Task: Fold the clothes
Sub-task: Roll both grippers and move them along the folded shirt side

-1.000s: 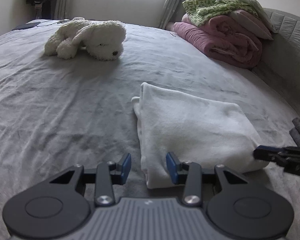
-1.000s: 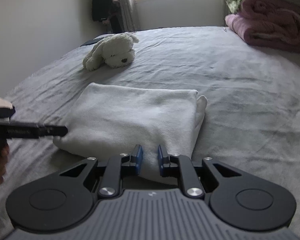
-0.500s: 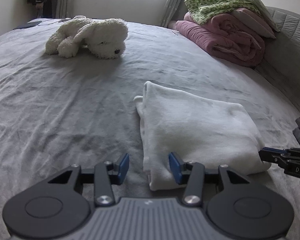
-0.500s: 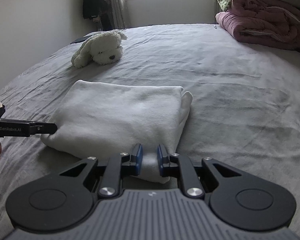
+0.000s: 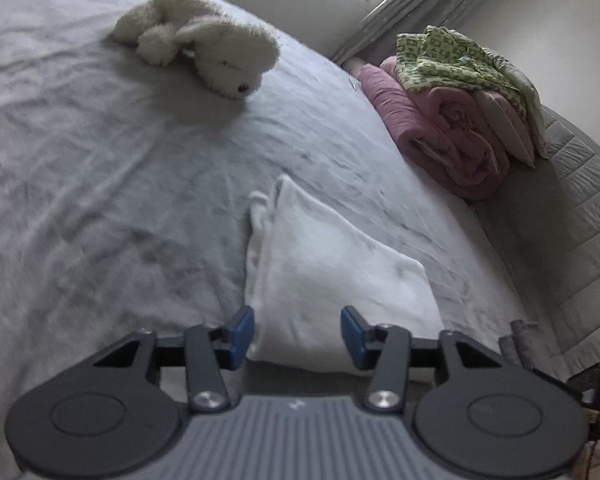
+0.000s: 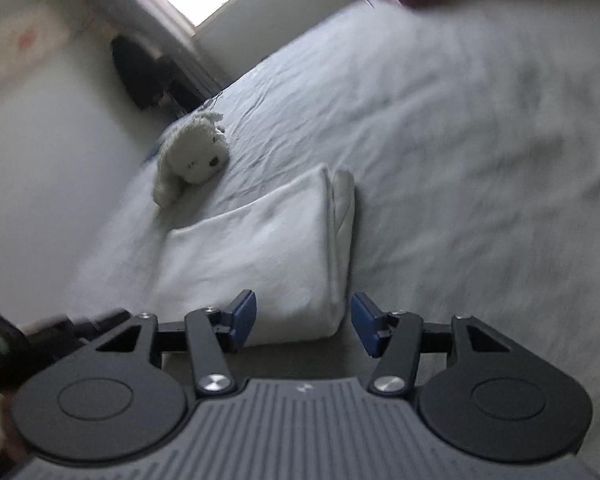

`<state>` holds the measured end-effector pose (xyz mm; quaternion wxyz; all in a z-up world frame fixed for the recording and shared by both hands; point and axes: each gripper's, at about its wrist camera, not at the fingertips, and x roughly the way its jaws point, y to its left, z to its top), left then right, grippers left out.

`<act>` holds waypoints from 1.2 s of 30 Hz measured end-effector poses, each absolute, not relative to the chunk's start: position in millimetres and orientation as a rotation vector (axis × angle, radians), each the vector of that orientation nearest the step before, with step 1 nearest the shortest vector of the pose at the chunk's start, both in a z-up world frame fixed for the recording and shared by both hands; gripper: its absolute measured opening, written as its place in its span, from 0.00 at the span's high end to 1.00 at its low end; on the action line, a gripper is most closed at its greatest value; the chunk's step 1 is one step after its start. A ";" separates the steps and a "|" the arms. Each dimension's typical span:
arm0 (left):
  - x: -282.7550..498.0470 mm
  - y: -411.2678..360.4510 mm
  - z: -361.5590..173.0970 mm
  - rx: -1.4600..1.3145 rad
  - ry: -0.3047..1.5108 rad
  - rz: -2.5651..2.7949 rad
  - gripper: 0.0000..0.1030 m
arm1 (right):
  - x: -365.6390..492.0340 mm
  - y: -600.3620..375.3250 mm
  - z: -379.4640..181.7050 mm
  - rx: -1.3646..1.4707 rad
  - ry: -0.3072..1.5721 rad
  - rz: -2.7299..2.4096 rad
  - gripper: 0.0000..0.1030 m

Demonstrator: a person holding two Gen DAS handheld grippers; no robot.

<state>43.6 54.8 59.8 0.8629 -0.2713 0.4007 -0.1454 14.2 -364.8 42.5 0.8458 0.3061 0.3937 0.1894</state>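
Note:
A folded white garment (image 5: 332,276) (image 6: 268,264) lies on the grey bed. My left gripper (image 5: 298,334) hangs at its near edge, jaws opening, the blue pads apart and not pressing the cloth seen between them. In the right wrist view my right gripper (image 6: 304,326) stands at the garment's near corner. Its jaws are opening wide, and the pads are clear of the fabric between them. Both views are tilted and the right one is blurred. The left gripper's dark body (image 6: 40,336) shows at the left edge of the right view.
A white plush dog (image 5: 204,56) (image 6: 192,156) lies farther up the bed (image 5: 80,160). Pink quilts with a green patterned blanket (image 5: 456,104) are stacked by the padded headboard (image 5: 572,216). Small grey folded cloth (image 5: 520,340) sits at the bed's right edge.
My right gripper's jaws have opened from nearly shut, letting go of the garment's edge. The left jaws have spread a little. Both views have rolled and drawn back slightly from the garment.

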 end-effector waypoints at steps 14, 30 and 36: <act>38.9 49.8 24.6 -0.787 0.919 -0.330 0.39 | 13.5 -364.7 18.2 0.960 0.915 0.426 0.32; 60.3 62.9 4.1 -0.915 0.855 -0.290 0.36 | 25.8 -370.2 13.1 1.013 0.849 0.422 0.32; 76.0 61.0 2.1 -0.893 0.840 -0.316 0.35 | 32.9 -370.9 10.9 1.003 0.850 0.431 0.32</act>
